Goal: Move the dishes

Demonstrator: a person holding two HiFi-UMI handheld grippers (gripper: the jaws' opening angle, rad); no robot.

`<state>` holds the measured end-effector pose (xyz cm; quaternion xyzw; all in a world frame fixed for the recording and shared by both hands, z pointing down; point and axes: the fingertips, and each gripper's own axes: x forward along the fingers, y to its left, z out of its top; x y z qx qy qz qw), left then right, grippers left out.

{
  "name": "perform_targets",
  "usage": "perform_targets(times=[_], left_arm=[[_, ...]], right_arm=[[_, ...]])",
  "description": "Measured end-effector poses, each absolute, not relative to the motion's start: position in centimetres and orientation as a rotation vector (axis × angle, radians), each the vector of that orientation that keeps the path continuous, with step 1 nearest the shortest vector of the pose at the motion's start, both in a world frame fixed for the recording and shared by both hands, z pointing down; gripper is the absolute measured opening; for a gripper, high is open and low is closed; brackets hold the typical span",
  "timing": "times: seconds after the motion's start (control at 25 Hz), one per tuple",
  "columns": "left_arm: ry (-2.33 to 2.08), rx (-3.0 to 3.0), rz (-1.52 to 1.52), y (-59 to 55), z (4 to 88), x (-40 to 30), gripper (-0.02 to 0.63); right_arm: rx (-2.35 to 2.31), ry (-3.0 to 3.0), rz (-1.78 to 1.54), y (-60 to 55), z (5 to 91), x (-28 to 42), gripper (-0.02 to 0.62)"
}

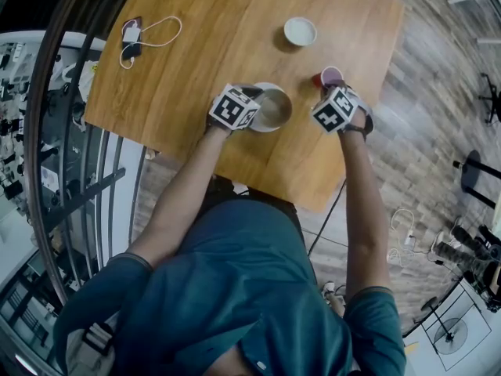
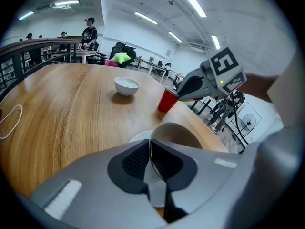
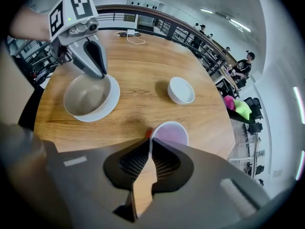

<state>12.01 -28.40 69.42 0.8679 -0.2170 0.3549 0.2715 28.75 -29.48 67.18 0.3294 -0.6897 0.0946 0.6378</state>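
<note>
**Both grippers pinch rims near the table's front edge**

A small white bowl stands well apart farther back on the table, with a phone and cable far left. The left gripper pinches the rim of the grey bowl, upright on a white plate. The right gripper pinches the rim of the red cup, mouth upward.

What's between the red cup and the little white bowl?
Just bare table between red cup and little white bowl; the right gripper view shows it.
</note>
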Motion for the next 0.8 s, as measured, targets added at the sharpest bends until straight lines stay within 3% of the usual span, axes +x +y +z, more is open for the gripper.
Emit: perform_targets(times=[0.8], left_arm=[[-0.734, 2.336, 0.874, -32.3, 66.0, 7.7, 0.014]], right_arm=[[0.738, -1.636, 0.218, -28.3, 66.5, 26.3, 0.061]])
